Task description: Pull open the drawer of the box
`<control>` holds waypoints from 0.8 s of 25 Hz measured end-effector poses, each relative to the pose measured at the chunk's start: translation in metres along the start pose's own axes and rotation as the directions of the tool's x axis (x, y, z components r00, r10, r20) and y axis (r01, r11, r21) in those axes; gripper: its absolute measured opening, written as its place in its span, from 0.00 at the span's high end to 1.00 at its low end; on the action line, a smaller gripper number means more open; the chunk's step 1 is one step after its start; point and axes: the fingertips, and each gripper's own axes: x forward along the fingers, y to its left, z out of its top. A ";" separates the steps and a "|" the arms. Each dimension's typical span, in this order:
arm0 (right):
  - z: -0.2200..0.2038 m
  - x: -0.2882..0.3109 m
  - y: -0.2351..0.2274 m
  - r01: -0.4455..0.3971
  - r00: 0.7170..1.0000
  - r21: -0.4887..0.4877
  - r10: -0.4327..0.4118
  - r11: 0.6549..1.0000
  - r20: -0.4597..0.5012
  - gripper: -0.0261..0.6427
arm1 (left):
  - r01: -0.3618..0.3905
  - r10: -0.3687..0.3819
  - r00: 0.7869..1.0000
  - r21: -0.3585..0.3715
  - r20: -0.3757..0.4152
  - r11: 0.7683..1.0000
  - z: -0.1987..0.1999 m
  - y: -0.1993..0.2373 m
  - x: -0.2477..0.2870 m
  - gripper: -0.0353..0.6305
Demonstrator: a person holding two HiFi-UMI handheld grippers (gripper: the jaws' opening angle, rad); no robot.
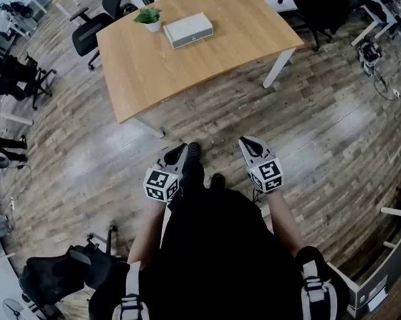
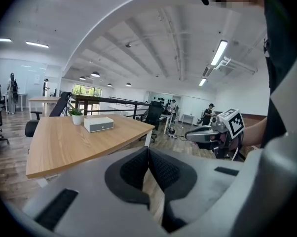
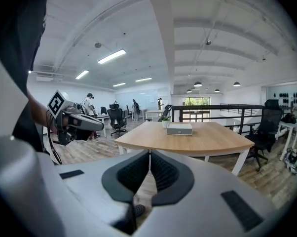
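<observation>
The grey box [image 1: 188, 29] with a drawer front lies on the far side of a wooden table [image 1: 187, 65]; it also shows as box [image 2: 98, 124] and box [image 3: 179, 128]. Both grippers hang low in front of the person, well short of the table. My left gripper [image 1: 179, 153] has its jaws pressed together with nothing between them, seen close at gripper [image 2: 148, 149]. My right gripper [image 1: 248, 145] is likewise shut and empty, seen at gripper [image 3: 149, 154].
A small potted plant [image 1: 149, 17] stands beside the box. Office chairs [image 1: 94, 27] ring the table's far side, and another chair [image 1: 60, 272] sits near the person's left. Wooden floor lies between me and the table. Desks and people stand in the distance.
</observation>
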 end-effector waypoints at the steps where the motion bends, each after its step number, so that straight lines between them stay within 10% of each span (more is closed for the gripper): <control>1: 0.001 0.000 0.000 0.002 1.000 0.002 -0.002 1.000 0.000 0.92 | -0.002 0.002 1.000 -0.002 -0.003 1.000 -0.001 0.001 -0.001 0.91; 20: 0.012 0.044 -0.010 0.000 1.000 0.016 0.000 1.000 -0.028 0.92 | 0.000 0.000 1.000 -0.022 -0.010 1.000 0.008 0.045 0.020 0.91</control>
